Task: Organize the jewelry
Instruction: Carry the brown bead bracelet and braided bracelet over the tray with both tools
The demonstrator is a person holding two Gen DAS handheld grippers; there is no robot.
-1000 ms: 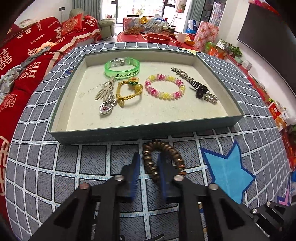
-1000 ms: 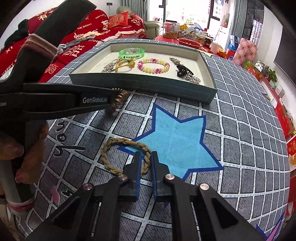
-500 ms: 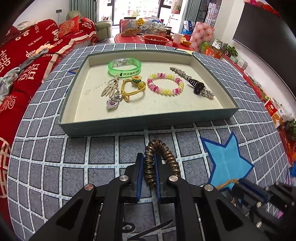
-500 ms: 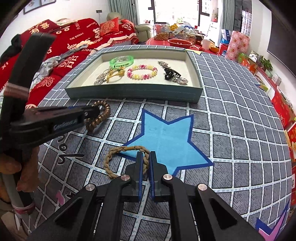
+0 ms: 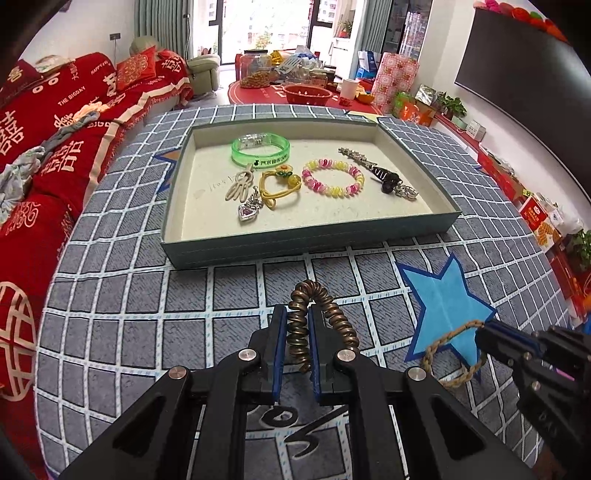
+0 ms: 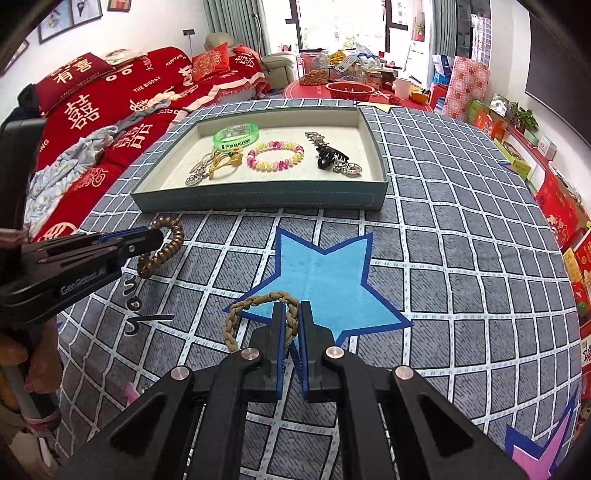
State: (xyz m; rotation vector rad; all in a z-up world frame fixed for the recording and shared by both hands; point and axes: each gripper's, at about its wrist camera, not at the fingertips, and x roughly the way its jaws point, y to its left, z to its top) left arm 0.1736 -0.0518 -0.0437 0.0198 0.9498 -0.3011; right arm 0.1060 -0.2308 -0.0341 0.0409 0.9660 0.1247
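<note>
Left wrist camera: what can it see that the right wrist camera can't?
Only the left wrist view looks along the left gripper, showing both blue pads squeezing the brown coil bracelet. Only the right wrist view looks along the right gripper, shut on the tan braided bracelet, and shows framed pictures on the wall. Both show the tray holding the green bangle, the pink and yellow bead bracelet and the black hair clip, plus the blue star and red sofa.
</note>
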